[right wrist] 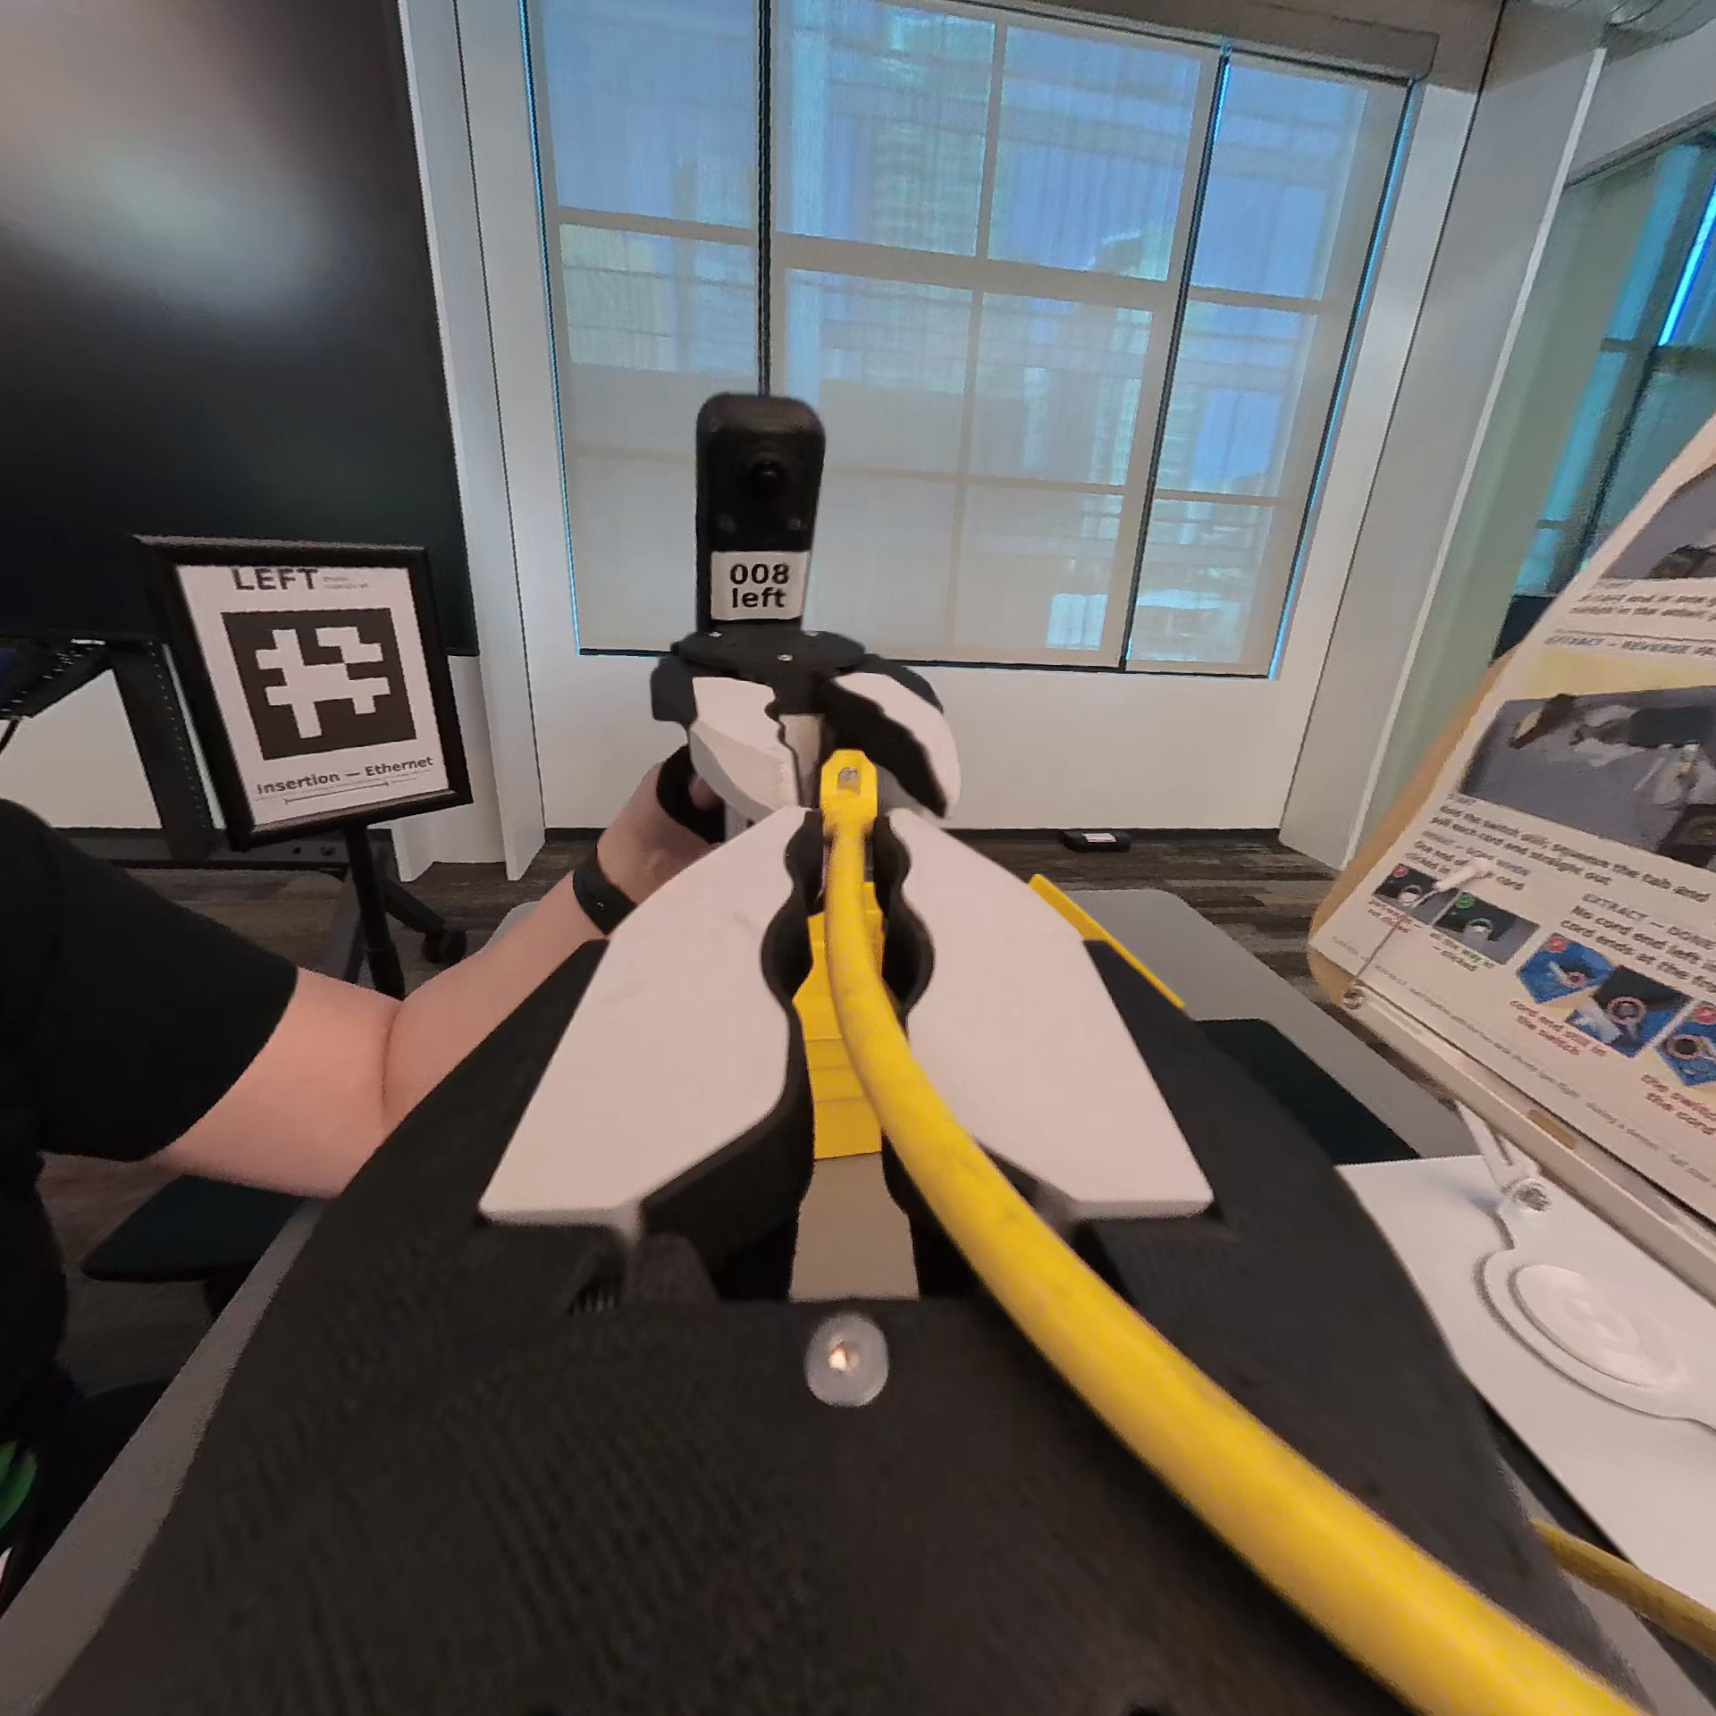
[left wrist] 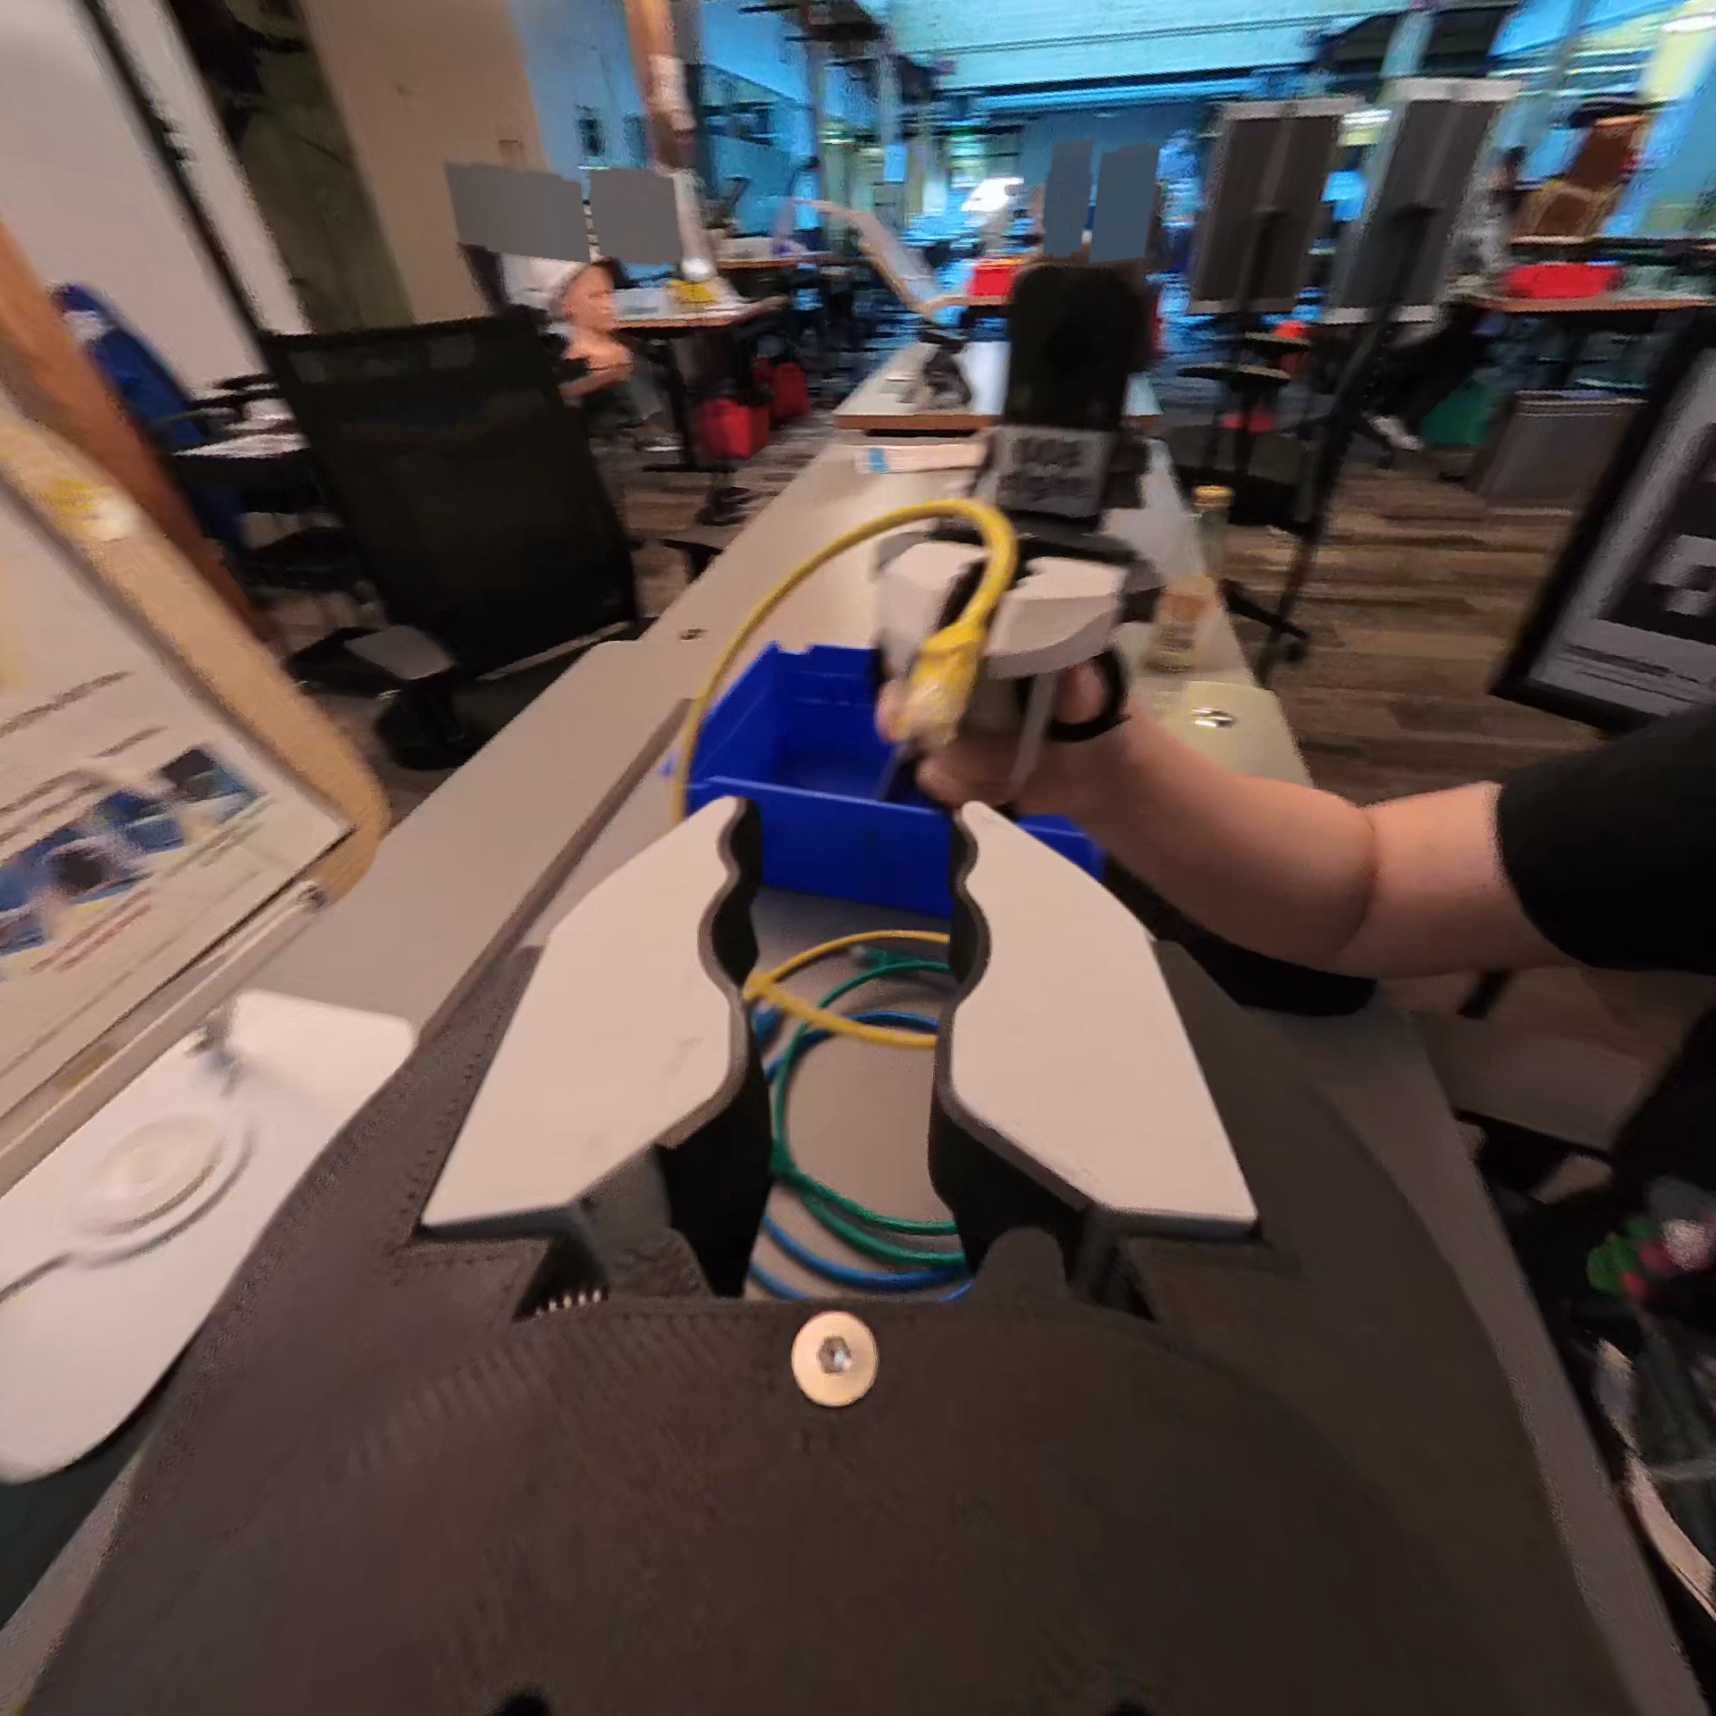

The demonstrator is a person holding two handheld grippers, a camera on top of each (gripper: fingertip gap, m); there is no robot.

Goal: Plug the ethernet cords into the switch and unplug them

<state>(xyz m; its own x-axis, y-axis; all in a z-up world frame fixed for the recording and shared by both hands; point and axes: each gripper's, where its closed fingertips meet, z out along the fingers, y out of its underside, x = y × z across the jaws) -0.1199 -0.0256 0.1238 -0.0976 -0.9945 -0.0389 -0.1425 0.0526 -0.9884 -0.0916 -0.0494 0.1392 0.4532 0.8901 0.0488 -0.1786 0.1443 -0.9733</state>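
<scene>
**Handing the yellow plug across**

My left gripper (left wrist: 850,859) stands open and empty; the green cord (left wrist: 817,1179) and blue cord (left wrist: 836,1277) lie coiled below its fingers, the blue bin (left wrist: 836,789) just ahead. My right gripper (right wrist: 840,840) is clamped on the yellow cord (right wrist: 929,1096), plug (right wrist: 843,780) poking past the tips. I'd align the plug before closing the left. No switch is visible.
</scene>
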